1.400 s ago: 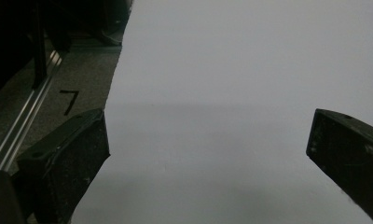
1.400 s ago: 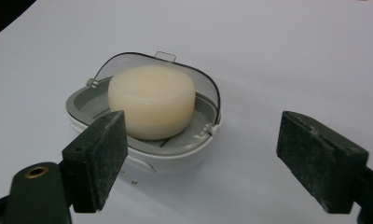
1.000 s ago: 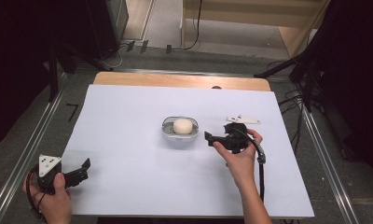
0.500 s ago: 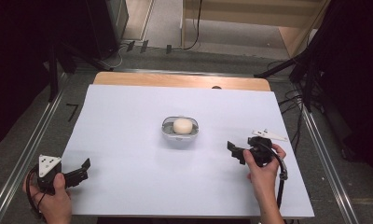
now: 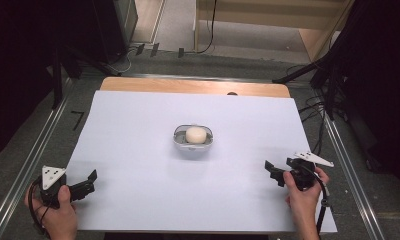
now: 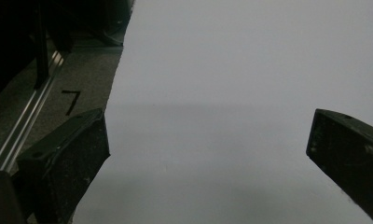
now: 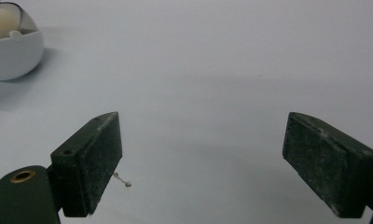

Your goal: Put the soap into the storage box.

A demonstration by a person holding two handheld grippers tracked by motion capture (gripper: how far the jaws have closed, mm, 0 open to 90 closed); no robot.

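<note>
A small grey-white bowl (image 5: 193, 144) stands in the middle of the white table sheet (image 5: 138, 130), with a round cream ball (image 5: 195, 135) inside it. My right gripper (image 5: 271, 173) rests at the near right of the sheet, open and holding nothing, well apart from the bowl. Its own view shows the black jaws spread wide (image 7: 203, 158) over bare sheet, with the bowl (image 7: 10, 56) at the top left. At the near left corner my left gripper (image 5: 89, 182) is held by a hand, also open. In its own view the jaws (image 6: 208, 154) stand wide apart over the sheet's left edge.
A wooden table edge (image 5: 193, 86) shows beyond the sheet. Metal rails run along the floor at the left (image 5: 28, 160) and right (image 5: 348, 170). A "7" mark (image 5: 78, 119) is on the floor left of the table. Dark stands and cables are at the back.
My right gripper has drawn back from beside the bowl to the near right of the sheet, still open. The left gripper and the bowl have not moved.
</note>
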